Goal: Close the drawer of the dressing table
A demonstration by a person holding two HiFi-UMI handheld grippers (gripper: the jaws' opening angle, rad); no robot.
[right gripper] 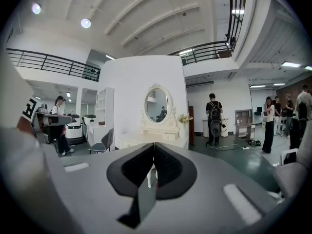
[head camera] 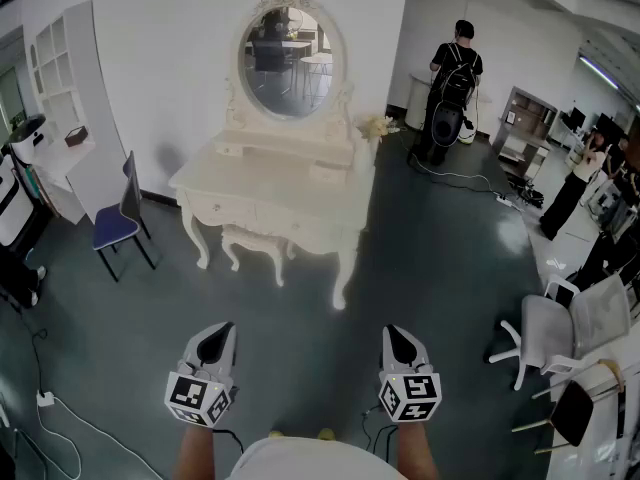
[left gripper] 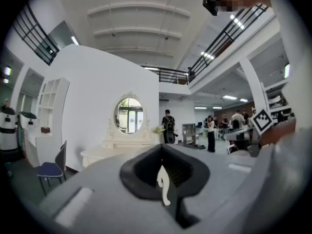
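L gripper [head camera: 216,342]: jaws together, empty, held low, well short of table.
R gripper [head camera: 399,340]: same, jaws together, nothing held.
Table [head camera: 258,184]: ahead across floor, vs white wall.
Drawer [head camera: 328,174]: small upper one, right side, seems to jut out; unsure at this range.
Progress: nothing done yet; approach, reach & push all left, imo.

The dressing table [head camera: 265,183] looks like smooth cream-painted wood, its mirror [head camera: 290,50] shiny glass. The dark floor [head camera: 430,258] is glossy, the chair [head camera: 113,228] seat blue cloth.
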